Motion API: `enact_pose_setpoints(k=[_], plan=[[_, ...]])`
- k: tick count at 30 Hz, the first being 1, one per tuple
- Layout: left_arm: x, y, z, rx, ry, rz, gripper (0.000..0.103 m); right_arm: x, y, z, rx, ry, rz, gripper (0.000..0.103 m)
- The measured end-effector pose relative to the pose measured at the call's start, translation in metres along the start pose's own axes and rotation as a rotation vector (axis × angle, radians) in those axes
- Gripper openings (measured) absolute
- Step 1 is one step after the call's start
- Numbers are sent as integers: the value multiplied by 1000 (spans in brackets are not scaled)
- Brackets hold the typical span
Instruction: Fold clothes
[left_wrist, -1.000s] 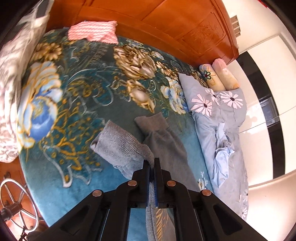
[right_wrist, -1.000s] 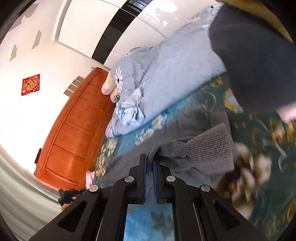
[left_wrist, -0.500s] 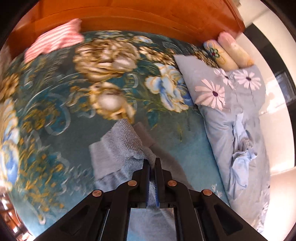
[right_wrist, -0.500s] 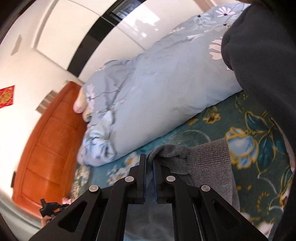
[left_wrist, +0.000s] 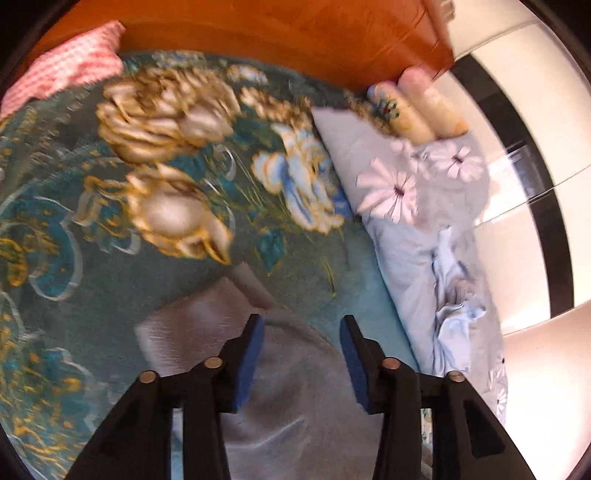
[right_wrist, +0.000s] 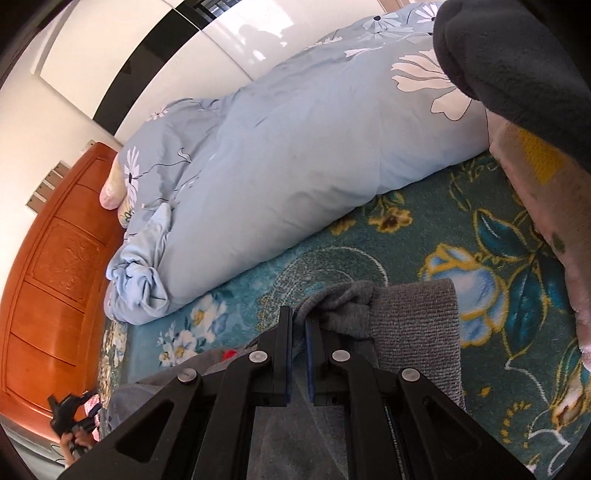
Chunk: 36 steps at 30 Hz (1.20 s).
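Observation:
A grey knit sweater (left_wrist: 280, 387) lies on the teal floral blanket (left_wrist: 110, 258), its ribbed hem (left_wrist: 192, 325) to the left of my left gripper. My left gripper (left_wrist: 301, 332) is open just above the sweater, blue pads wide apart, nothing between them. In the right wrist view my right gripper (right_wrist: 298, 325) is shut on a bunched fold of the grey sweater (right_wrist: 406, 325), with the ribbed hem hanging to the right of the fingers.
A light blue flowered duvet (right_wrist: 295, 166) lies along one side of the bed. An orange wooden headboard (left_wrist: 280, 37) stands at the far end. A pink checked cloth (left_wrist: 62, 70) lies near the headboard. My dark sleeve (right_wrist: 517, 62) fills the upper right.
My left gripper has opened and let go of the sweater, which now lies flat on the blanket. My right gripper has moved lower toward the bed, still holding the sweater.

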<state>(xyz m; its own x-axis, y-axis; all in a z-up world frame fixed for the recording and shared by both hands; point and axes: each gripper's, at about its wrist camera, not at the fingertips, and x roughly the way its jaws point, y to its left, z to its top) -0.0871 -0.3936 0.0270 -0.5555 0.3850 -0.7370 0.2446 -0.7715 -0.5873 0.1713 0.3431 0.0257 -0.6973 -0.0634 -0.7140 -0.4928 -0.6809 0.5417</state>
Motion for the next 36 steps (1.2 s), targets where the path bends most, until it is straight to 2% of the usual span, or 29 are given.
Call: enact_pose_setpoints(k=[3, 6, 8, 14, 18, 21, 23, 25, 27, 29, 32, 36], plan=[[-19, 29, -4, -16, -47, 49, 55, 1, 0, 0, -5, -1, -19, 6], [-17, 60, -12, -76, -23, 67, 56, -1, -1, 3, 5, -17, -38, 6], [-9, 77, -19, -120, 6, 46, 56, -1, -1, 4, 19, -28, -45, 6], [13, 81, -33, -148, 34, -29, 56, -5, 18, 3, -44, -3, -49, 9], [24, 79, -34, -154, 9, -59, 56, -25, 42, 0, -133, 6, -50, 24], [31, 76, -35, -135, -23, -82, 53, -53, 66, -17, -235, 5, -4, 30], [35, 73, -36, -108, -44, -88, 49, -68, 80, -34, -314, 18, 9, 34], [38, 70, -37, -96, -54, -92, 33, -81, 90, -51, -386, 31, 2, 34], [39, 68, -38, -95, -56, -94, 22, -90, 97, -67, -441, 50, -11, 34], [34, 63, -39, -91, -73, -89, 17, -94, 96, -79, -464, 76, -21, 36], [17, 55, -39, -81, -115, -87, 15, -91, 81, -96, -427, 141, -14, 41], [-24, 46, -29, -46, -181, -118, 14, -85, 35, -116, -242, 220, 42, 46]])
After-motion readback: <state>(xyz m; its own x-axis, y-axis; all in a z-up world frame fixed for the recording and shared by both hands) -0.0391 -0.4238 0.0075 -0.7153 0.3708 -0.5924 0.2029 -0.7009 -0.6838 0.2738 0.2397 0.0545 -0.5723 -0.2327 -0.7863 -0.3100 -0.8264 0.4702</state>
